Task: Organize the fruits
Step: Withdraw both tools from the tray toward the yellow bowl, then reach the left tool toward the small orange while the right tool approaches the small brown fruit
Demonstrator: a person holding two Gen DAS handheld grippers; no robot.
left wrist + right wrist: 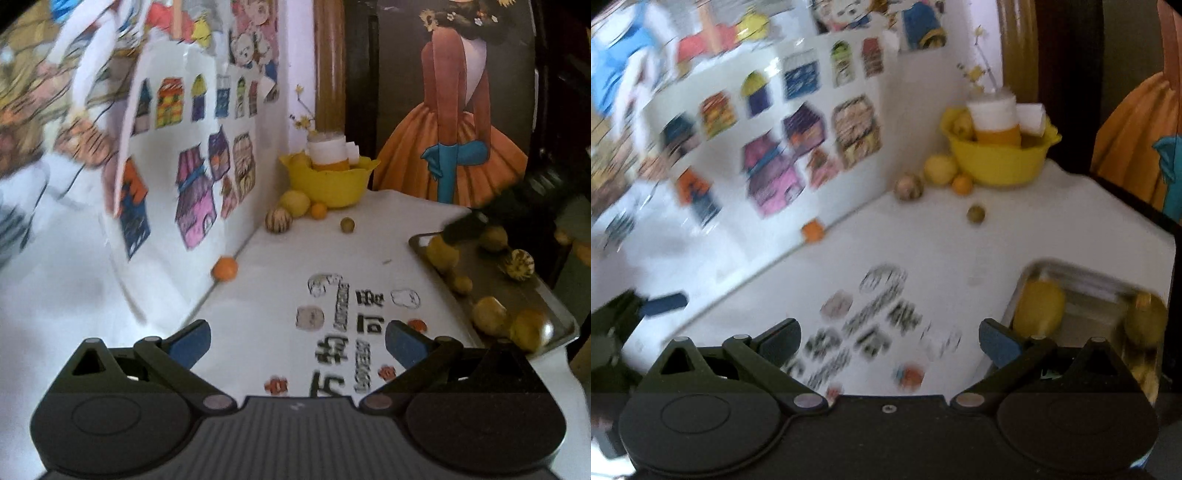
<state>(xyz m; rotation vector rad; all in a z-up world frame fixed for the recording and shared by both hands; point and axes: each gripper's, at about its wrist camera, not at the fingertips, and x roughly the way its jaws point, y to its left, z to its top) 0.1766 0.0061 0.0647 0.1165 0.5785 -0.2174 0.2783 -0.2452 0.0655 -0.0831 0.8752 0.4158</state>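
Observation:
My left gripper (297, 343) is open and empty, low over the white printed tablecloth (288, 258). To its right a metal tray (567, 330) holds several yellow fruits (489, 314) and a striped one (519, 263). My right gripper (890, 341) is open too, with nothing between its fingers, at the tray's (1071, 267) left edge beside a yellow fruit (1039, 306). Loose on the cloth lie an orange (224, 268) by the wall, a small greenish fruit (347, 224), a striped fruit (279, 219), a lemon (294, 202) and a small orange (318, 210).
A yellow bowl (328, 181) with a white-and-orange jar and some fruit stands in the far corner. A wall covered in drawings (192, 177) borders the table on the left. A painted panel (454, 158) stands behind. The table edge drops off past the tray.

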